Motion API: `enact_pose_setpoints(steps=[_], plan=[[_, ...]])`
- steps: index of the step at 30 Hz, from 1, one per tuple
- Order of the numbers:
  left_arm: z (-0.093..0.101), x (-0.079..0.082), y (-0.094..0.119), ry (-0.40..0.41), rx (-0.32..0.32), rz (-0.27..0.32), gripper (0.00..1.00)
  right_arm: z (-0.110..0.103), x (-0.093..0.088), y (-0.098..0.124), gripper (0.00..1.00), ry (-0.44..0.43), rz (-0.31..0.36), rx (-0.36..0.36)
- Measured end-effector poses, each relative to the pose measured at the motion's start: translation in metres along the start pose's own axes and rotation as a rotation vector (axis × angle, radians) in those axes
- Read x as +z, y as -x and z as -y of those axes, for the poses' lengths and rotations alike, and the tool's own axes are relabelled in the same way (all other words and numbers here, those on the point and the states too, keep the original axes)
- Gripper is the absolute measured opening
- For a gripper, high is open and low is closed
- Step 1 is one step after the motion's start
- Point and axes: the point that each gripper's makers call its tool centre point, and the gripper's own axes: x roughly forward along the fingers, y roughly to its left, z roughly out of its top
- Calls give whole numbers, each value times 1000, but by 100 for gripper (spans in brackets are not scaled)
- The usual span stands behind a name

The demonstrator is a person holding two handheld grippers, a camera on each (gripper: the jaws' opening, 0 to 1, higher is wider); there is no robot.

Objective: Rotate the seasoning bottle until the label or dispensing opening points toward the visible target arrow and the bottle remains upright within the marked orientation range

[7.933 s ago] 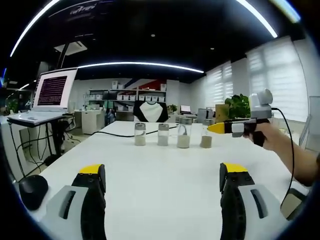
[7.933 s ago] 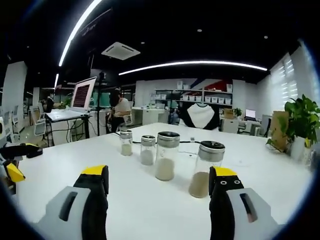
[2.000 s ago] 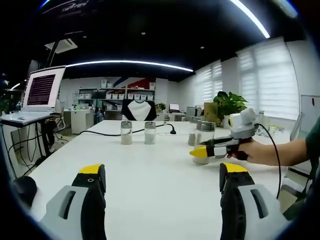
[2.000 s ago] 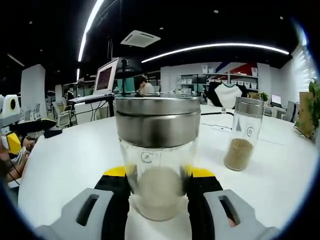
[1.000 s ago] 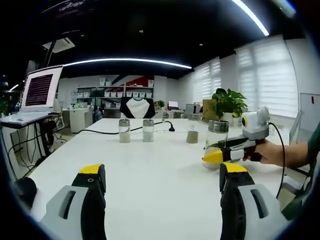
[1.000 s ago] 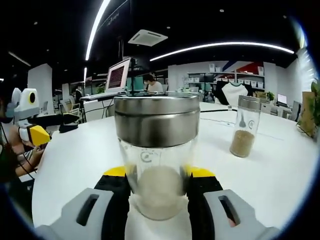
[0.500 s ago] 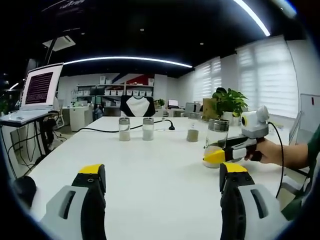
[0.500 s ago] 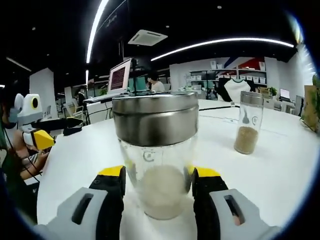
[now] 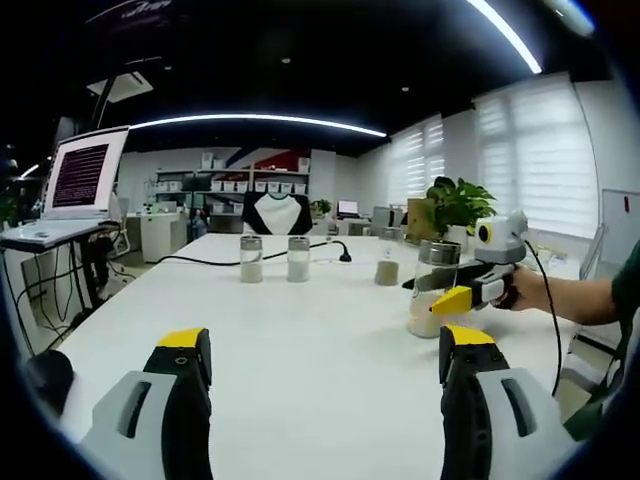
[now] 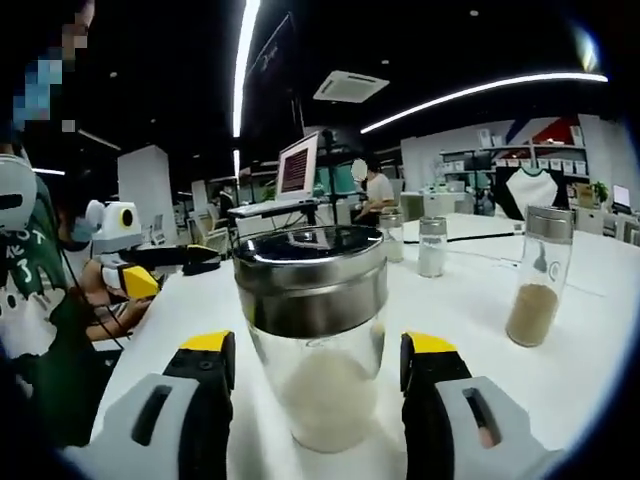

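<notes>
White table (image 9: pixel 300 330); seasoning bottle (image 10: pixel 312 335) upright at 6 o'clock between right gripper (image 10: pixel 318 372) jaws, slightly parted, not gripping. Left gripper (image 9: pixel 325 345) wide, empty. Re-close squarely low, twist without tipping; no arrow visible.

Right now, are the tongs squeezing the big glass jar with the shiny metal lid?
No, the right tongs stand open, with gaps on both sides of the big glass jar with the shiny metal lid.

laptop (image 9: pixel 80 178), potted plant (image 9: pixel 458 205), black cable (image 9: pixel 215 260)
</notes>
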Motion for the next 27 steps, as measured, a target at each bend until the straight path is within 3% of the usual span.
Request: enact_pose_setpoints(steps=[3,7,11,17,22,27], plan=[[1,0,0,4,-3,1,100,-5,6,0,66,-2,31,68],[0,-2,0,3,-7,-2,100,-9,-1,-2,66,49,6,143],[1,1,0,16,-16,11,100,-4,0,-2,63,-1,36,175],[1,-1,0,10,-15,4,100,-7,1,-2,59,3,68,230],[4,0,0,5,-24,5,100,-19,4,-1,47,35,88,293],[4,-1,0,9,-25,3,100,-17,3,-1,45,57,70,281]])
